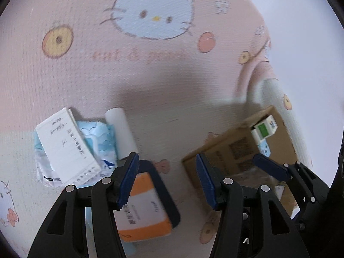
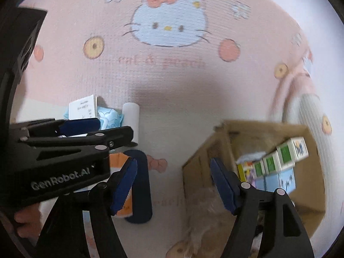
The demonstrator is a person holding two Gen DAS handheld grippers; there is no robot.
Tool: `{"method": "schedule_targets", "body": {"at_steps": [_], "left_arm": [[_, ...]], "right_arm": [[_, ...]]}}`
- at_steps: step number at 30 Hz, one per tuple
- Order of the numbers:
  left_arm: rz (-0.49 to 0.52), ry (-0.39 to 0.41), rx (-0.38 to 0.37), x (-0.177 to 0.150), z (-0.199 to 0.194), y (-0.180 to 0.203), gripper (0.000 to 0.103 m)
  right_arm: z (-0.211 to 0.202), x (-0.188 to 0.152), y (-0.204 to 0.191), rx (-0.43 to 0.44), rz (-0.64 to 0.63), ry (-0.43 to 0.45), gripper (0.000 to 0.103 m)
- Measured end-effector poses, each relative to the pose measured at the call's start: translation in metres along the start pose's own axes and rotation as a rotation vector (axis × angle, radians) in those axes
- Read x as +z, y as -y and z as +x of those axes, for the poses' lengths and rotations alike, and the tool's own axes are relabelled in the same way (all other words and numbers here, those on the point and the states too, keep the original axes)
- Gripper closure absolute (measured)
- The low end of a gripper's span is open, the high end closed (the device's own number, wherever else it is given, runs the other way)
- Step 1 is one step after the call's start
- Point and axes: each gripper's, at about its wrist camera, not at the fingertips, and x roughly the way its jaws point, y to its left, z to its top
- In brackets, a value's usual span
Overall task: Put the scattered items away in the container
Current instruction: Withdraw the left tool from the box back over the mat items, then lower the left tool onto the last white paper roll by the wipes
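Two hand-held grippers hang with jaws spread over a pink cartoon-cat mat (image 1: 150, 79), nothing between the pads of either. Largest on the mat is the brown cardboard box (image 2: 309, 172) at the right, open at the top, holding a row of small green-and-white cartons (image 2: 279, 159) with blue ones beneath; the left wrist view catches one such carton (image 1: 263, 130) at the box's far edge.

The right gripper (image 2: 174, 185) is poised beside the box's left wall, its right finger in front of the box opening. The left gripper (image 1: 167, 182) stands to the left of the box, and its body crosses the left of the right wrist view.

Still scattered to the left: a white lined box with handwriting (image 1: 66, 146) lying across a blue-and-white soft packet (image 1: 99, 137), and a white roll (image 1: 122, 133) just beside them on the right. Nearer, an orange-and-white card in a dark case (image 1: 146, 206) lies directly under the left gripper's left finger, its blue pad (image 1: 126, 182) overlapping the card's corner; whether it touches cannot be told.
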Motion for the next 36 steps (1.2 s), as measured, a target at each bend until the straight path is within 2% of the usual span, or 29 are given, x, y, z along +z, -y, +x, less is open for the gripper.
{"method": "schedule_targets", "body": {"at_steps": [4, 5, 7, 11, 15, 19, 24, 26, 28, 30, 33, 34, 36], "left_arm": [[0.018, -0.047, 0.001, 0.007, 0.014, -0.025, 0.044], [0.026, -0.061, -0.006, 0.008, 0.018, -0.03, 0.044], [0.037, -0.086, -0.023, 0.013, 0.026, -0.042, 0.044], [0.048, -0.131, -0.059, 0.025, 0.041, -0.058, 0.044], [0.084, -0.162, -0.082, 0.044, 0.056, -0.068, 0.044], [0.134, -0.171, -0.066, 0.063, 0.069, -0.072, 0.044], [0.232, -0.189, 0.013, 0.081, 0.088, -0.07, 0.044], [0.25, -0.202, 0.014, 0.085, 0.096, -0.07, 0.044], [0.257, -0.209, 0.03, 0.089, 0.103, -0.07, 0.044], [0.243, -0.207, 0.032, 0.094, 0.109, -0.072, 0.044], [0.212, -0.21, -0.018, 0.099, 0.117, -0.076, 0.047], [0.215, -0.215, -0.031, 0.099, 0.118, -0.077, 0.052], [0.225, -0.227, -0.025, 0.098, 0.124, -0.076, 0.056]], "right_arm": [[0.031, 0.001, -0.011, -0.012, -0.073, 0.014, 0.034], [0.033, 0.0, -0.016, -0.044, -0.108, 0.047, 0.034], [0.038, -0.002, -0.032, -0.066, -0.22, 0.103, 0.034], [0.051, -0.01, -0.062, -0.127, -0.407, 0.139, 0.034], [0.073, -0.008, -0.074, -0.085, -0.473, 0.118, 0.034], [0.091, 0.004, -0.068, -0.012, -0.42, 0.081, 0.034], [0.115, 0.021, -0.052, 0.127, -0.323, -0.02, 0.034], [0.121, 0.024, -0.046, 0.151, -0.283, -0.053, 0.041], [0.13, 0.027, -0.039, 0.19, -0.235, -0.11, 0.065], [0.142, 0.028, -0.034, 0.24, -0.193, -0.178, 0.073], [0.155, 0.029, -0.026, 0.31, -0.134, -0.253, 0.073], [0.159, 0.029, -0.022, 0.345, -0.107, -0.282, 0.073], [0.167, 0.029, -0.017, 0.389, -0.082, -0.331, 0.073]]}}
